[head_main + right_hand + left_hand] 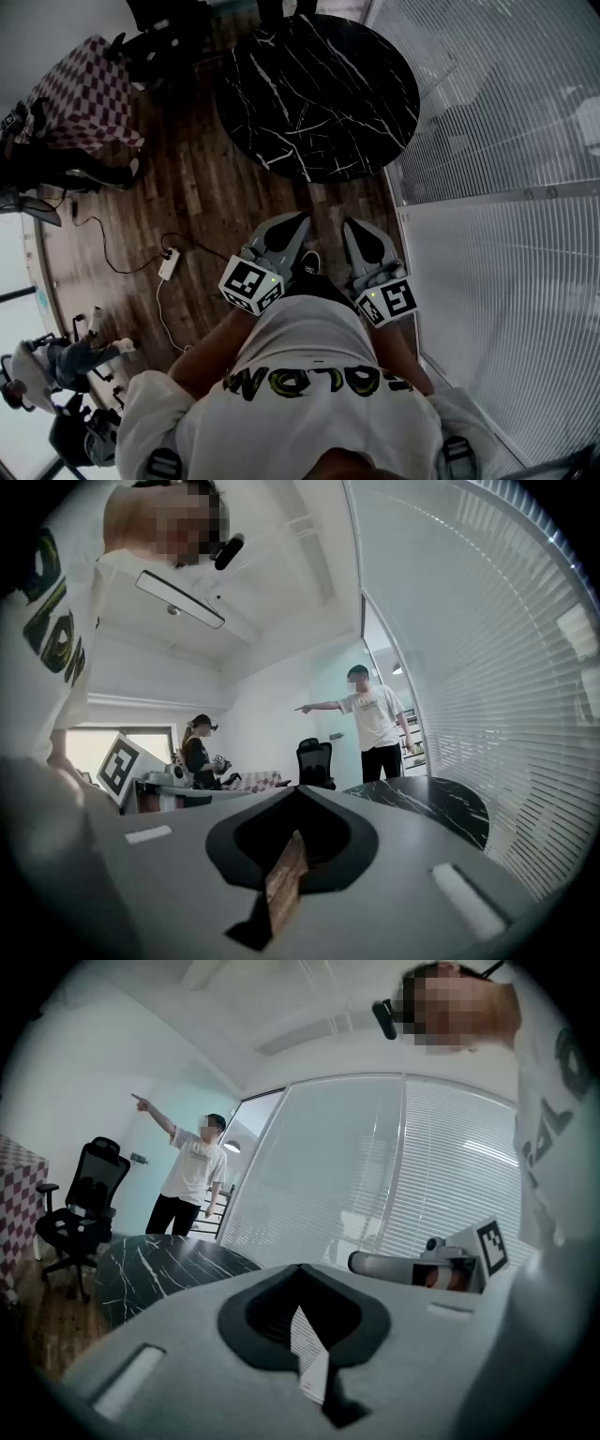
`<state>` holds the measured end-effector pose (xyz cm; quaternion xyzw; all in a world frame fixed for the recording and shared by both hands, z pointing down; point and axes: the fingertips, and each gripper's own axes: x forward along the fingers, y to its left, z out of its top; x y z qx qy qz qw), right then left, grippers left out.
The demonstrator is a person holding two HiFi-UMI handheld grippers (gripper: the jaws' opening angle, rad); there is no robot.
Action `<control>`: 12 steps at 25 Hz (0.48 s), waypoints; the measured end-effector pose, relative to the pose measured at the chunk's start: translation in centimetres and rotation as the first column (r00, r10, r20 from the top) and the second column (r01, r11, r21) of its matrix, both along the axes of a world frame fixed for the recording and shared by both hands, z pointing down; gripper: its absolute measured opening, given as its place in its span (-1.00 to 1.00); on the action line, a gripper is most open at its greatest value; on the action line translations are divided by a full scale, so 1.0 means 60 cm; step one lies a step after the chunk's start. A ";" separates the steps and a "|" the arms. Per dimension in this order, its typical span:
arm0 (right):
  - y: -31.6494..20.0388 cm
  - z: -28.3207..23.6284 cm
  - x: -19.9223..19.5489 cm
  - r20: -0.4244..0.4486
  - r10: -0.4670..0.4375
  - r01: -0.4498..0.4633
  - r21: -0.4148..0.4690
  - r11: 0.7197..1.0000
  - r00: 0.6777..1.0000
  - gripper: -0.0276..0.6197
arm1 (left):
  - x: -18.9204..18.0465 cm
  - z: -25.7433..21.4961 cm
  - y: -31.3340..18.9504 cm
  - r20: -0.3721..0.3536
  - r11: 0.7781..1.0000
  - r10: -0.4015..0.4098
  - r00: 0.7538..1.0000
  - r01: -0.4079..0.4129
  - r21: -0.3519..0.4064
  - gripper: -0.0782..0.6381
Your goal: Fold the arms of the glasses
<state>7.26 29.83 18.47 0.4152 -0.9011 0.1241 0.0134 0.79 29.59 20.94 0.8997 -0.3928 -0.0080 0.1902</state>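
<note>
No glasses show in any view. I hold both grippers close to my body, side by side and nearly level, over the wooden floor. In the head view my left gripper (pixel 297 220) and right gripper (pixel 351 226) point toward a round black marble table (pixel 319 94) a step ahead. In the left gripper view the left gripper (pixel 300 1269) has its jaws closed together with nothing between them. The right gripper (pixel 298 791) looks the same, shut and empty. The table top (pixel 159 1265) (pixel 431 799) appears bare where it shows.
A wall of white blinds (pixel 497 187) runs along the right. A checkered table (pixel 80 94) and an office chair (pixel 80 1208) stand at the left. A power strip (pixel 169 264) with cable lies on the floor. A standing person (pixel 375 719) points; another sits (pixel 199 752).
</note>
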 end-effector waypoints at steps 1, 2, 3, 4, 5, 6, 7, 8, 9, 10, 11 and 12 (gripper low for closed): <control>-0.002 -0.001 -0.001 0.002 -0.001 0.001 0.001 1.000 1.000 -0.91 | -0.001 0.001 -0.002 0.004 1.000 0.000 1.000 0.000 -0.002 -0.78; -0.004 -0.003 -0.002 0.005 -0.002 0.002 0.001 1.000 1.000 -0.91 | -0.002 0.001 -0.004 0.007 1.000 0.000 1.000 0.000 -0.003 -0.78; -0.007 -0.003 -0.002 0.010 -0.002 0.002 0.000 1.000 1.000 -0.91 | -0.003 0.001 -0.007 0.010 1.000 0.000 1.000 0.000 -0.003 -0.78; -0.011 -0.003 -0.001 0.013 0.000 0.001 -0.002 1.000 1.000 -0.91 | -0.003 0.000 -0.010 0.010 1.000 -0.001 1.000 0.001 -0.003 -0.78; -0.014 -0.003 0.000 0.013 0.000 0.000 -0.004 1.000 1.000 -0.91 | -0.004 -0.001 -0.013 0.010 1.000 -0.003 1.000 0.003 -0.002 -0.78; -0.016 -0.002 0.000 0.008 0.001 -0.001 -0.003 1.000 1.000 -0.91 | -0.004 -0.001 -0.014 0.008 1.000 -0.006 1.000 0.006 -0.002 -0.78; -0.017 -0.002 0.001 0.003 0.001 -0.001 -0.001 1.000 1.000 -0.91 | -0.005 -0.001 -0.015 0.008 1.000 -0.008 1.000 0.008 -0.003 -0.78; -0.018 -0.002 0.002 0.002 0.002 -0.002 0.002 1.000 1.000 -0.91 | -0.006 0.000 -0.015 0.010 1.000 -0.011 1.000 0.011 -0.005 -0.78; -0.019 -0.003 0.003 0.008 0.006 -0.006 0.006 1.000 1.000 -0.91 | -0.007 0.001 -0.015 0.012 1.000 -0.014 1.000 0.014 -0.006 -0.78; -0.020 -0.006 0.005 0.023 0.010 -0.010 0.011 1.000 1.000 -0.91 | -0.008 0.002 -0.016 0.013 1.000 -0.017 1.000 0.018 -0.007 -0.78; -0.020 -0.009 0.007 0.042 0.012 -0.012 0.014 1.000 0.999 -0.91 | -0.009 0.003 -0.016 0.013 1.000 -0.021 1.000 0.021 -0.008 -0.78; -0.021 -0.010 0.009 0.056 0.011 -0.012 0.014 1.000 0.998 -0.91 | -0.009 0.005 -0.017 0.014 1.000 -0.023 1.000 0.023 -0.009 -0.78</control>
